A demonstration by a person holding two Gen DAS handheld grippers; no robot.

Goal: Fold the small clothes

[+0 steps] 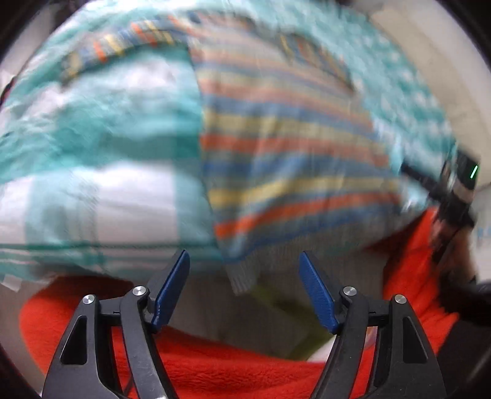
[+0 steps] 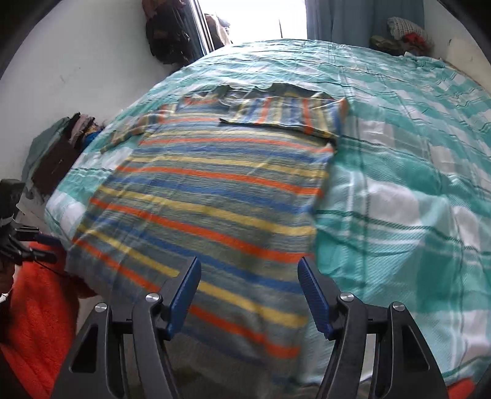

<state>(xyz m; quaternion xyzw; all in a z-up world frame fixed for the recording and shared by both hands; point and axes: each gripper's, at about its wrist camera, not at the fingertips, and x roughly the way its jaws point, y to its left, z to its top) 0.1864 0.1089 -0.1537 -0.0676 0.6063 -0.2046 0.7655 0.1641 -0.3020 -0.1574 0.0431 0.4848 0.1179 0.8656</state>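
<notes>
The striped shirt (image 2: 214,196) lies flat on the teal checked bedspread (image 2: 399,184), long axis running away, collar far, hem nearest both spread, empty grippers, left gripper (image 1: 244,288) and right gripper (image 2: 248,294).

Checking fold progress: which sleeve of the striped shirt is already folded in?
The sleeve on the right in the right wrist view: it lies across the striped shirt, stripes running upright. The other sleeve is spread onto the bedsheet.

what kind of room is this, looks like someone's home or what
Most likely a bedroom in a home. A striped shirt lies spread on a bed covered with a teal and white checked sheet; a curtain hangs by a bright window behind it, and a pile of clothes sits in the far corner.
</notes>
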